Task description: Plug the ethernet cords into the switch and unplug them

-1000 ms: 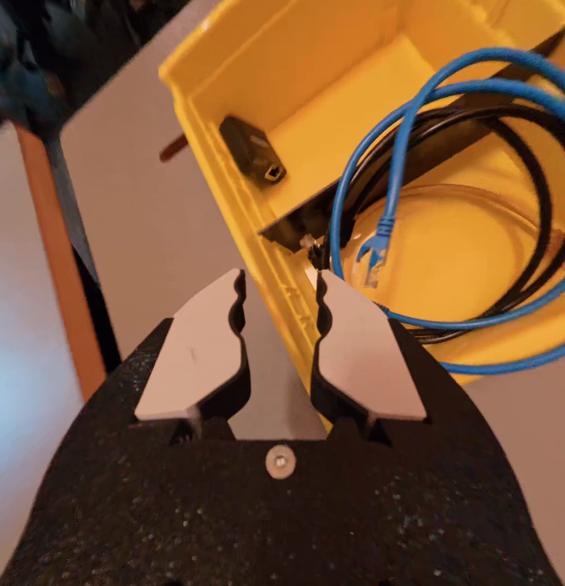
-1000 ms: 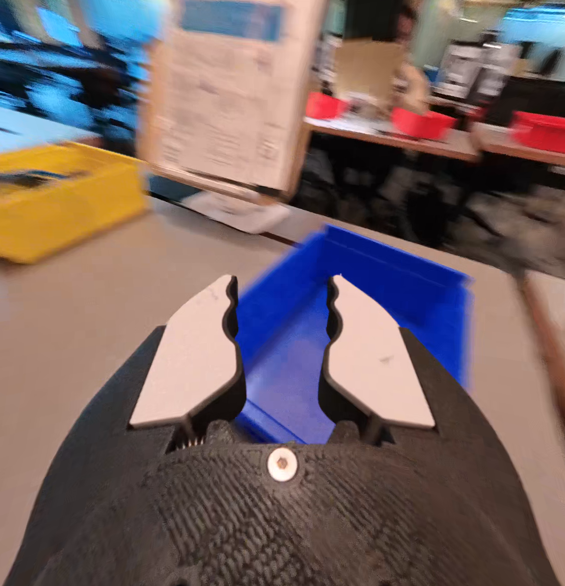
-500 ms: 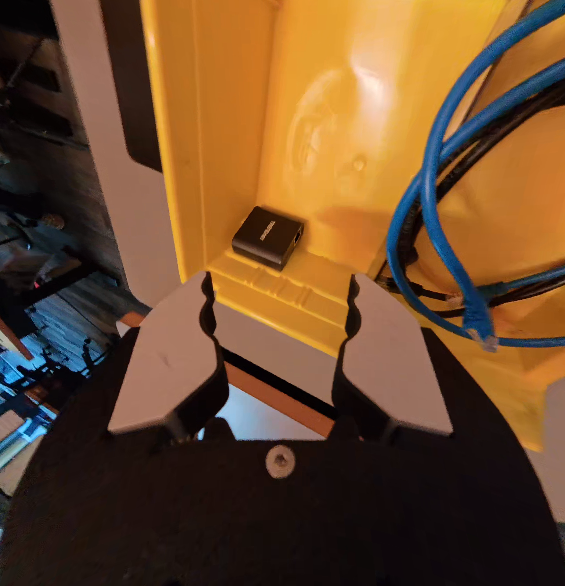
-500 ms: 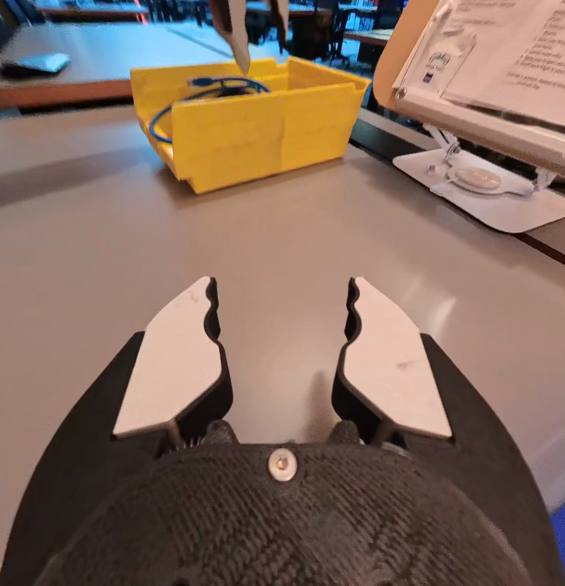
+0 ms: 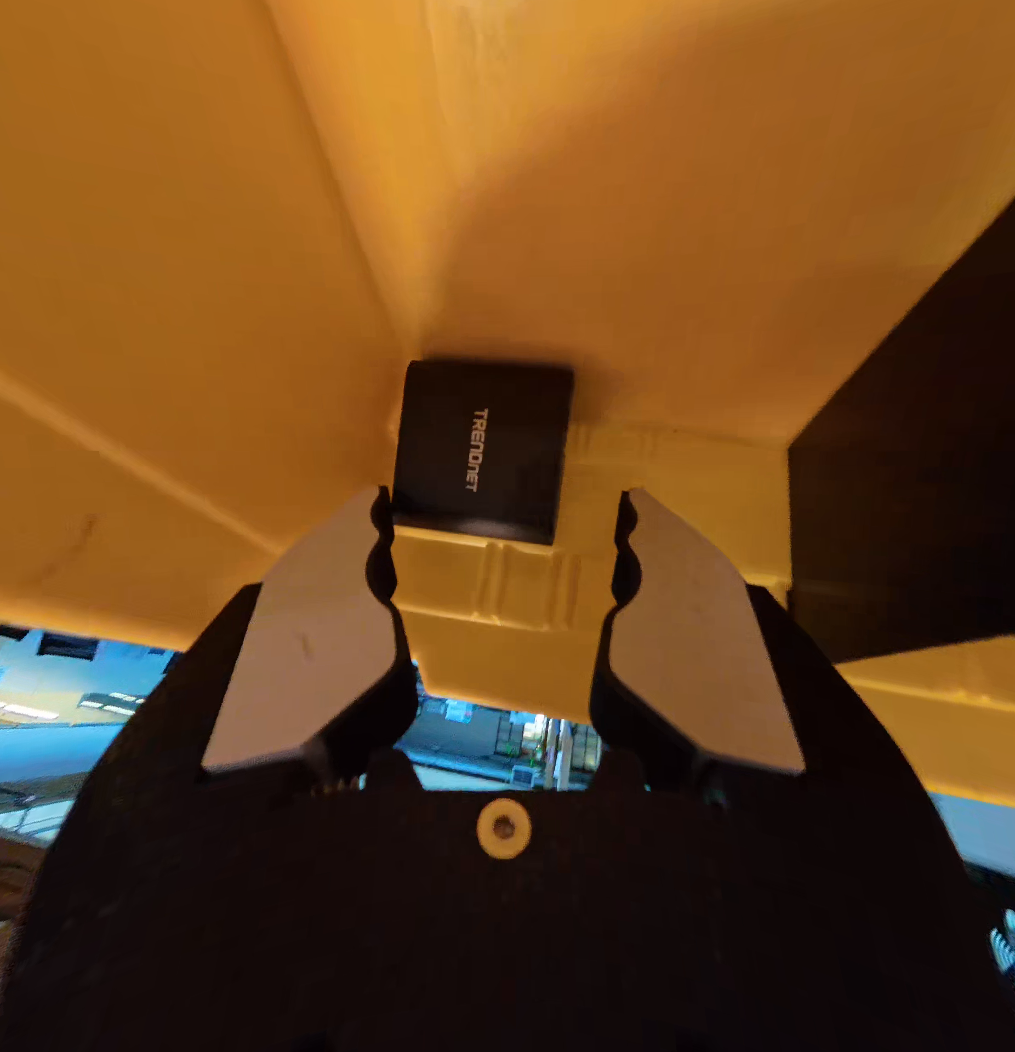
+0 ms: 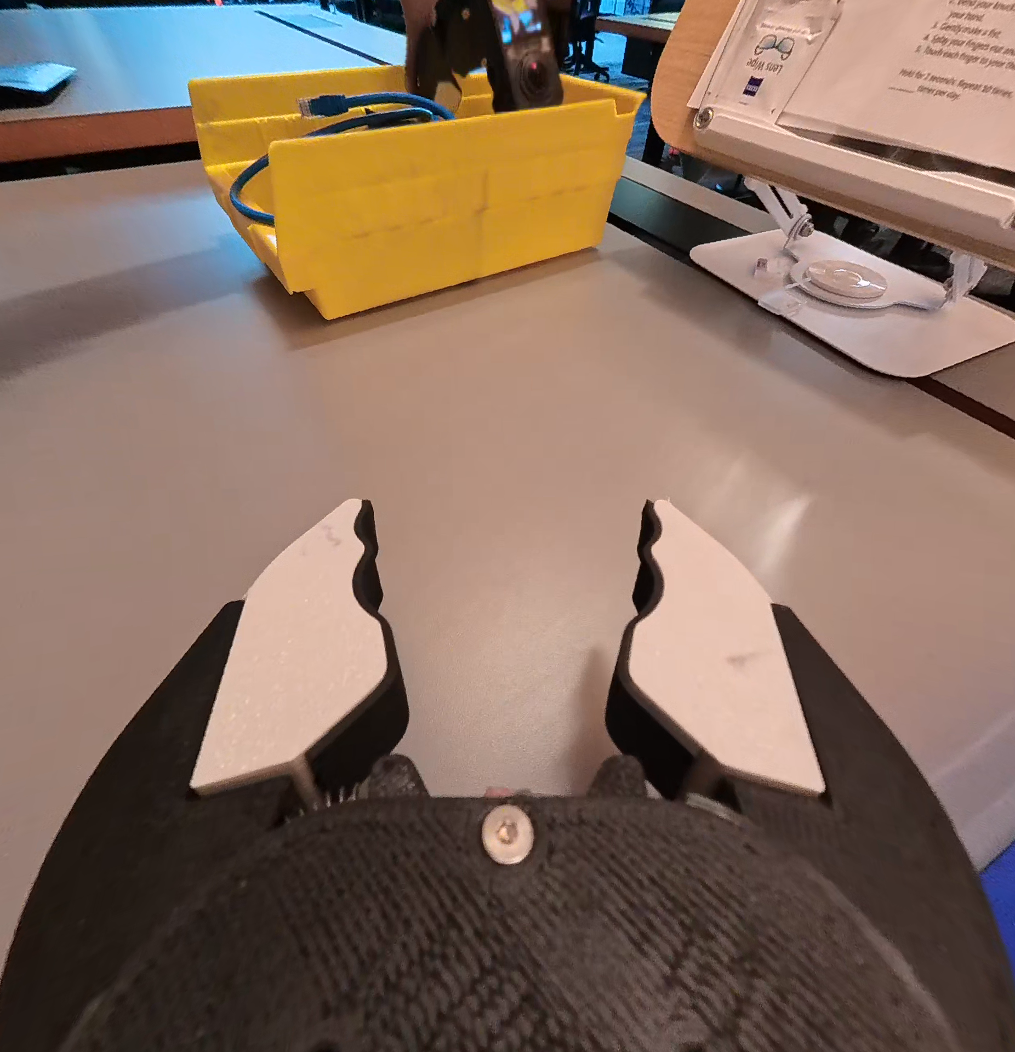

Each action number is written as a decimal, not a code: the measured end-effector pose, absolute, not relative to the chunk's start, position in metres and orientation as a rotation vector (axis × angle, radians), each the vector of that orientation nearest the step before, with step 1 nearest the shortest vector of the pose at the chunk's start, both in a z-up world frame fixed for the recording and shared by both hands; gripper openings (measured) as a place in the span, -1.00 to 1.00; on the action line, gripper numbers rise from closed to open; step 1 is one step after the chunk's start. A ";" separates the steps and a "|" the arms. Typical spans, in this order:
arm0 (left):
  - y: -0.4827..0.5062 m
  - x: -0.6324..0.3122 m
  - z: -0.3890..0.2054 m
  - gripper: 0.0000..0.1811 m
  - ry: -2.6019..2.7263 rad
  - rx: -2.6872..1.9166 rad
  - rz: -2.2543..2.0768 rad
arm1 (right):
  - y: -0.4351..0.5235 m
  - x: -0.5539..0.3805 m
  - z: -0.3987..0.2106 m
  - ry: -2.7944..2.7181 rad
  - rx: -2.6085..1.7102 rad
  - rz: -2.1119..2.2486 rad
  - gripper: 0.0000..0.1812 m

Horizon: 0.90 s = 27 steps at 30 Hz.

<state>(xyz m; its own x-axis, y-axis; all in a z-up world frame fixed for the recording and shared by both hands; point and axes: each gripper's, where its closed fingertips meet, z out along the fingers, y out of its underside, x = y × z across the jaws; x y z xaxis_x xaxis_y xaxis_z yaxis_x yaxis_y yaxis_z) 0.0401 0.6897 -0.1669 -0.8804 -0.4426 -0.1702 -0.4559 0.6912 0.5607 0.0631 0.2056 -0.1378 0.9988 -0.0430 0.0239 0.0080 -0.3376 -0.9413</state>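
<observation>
The left gripper [image 5: 502, 495] reaches spread wide into the yellow bin [image 5: 551, 171], grasping nothing, its left fingertip beside the black switch [image 5: 482, 450] in the bin's corner. The right gripper [image 6: 508, 506] hovers released over the desk [image 6: 494, 398]. The blue ethernet cord [image 6: 374, 108] lies unplugged in the bin; plugging has seemingly not begun.

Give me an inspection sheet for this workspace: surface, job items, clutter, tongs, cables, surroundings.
Surface: grey table, bare in the middle.
Job's things: black switch in a corner of the yellow bin.
Clutter: document stand at the table's right edge; dark flat thing on the far table.
Grippers: left tongs open, inside the bin, just short of the switch; right tongs open over bare table.
Cables: blue cord coiled in the bin, one loop hanging over the low wall.
Surroundings: other tables behind.
</observation>
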 end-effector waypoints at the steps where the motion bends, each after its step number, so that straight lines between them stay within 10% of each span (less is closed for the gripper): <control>1: 0.692 0.042 -0.167 -0.22 2.867 -0.718 0.999 | 0.206 0.064 -0.138 0.030 -1.915 -0.055 -0.02; 27: 0.672 0.029 -0.181 -0.17 2.950 -0.886 0.913 | 0.206 0.066 -0.139 0.041 -1.922 -0.082 -0.02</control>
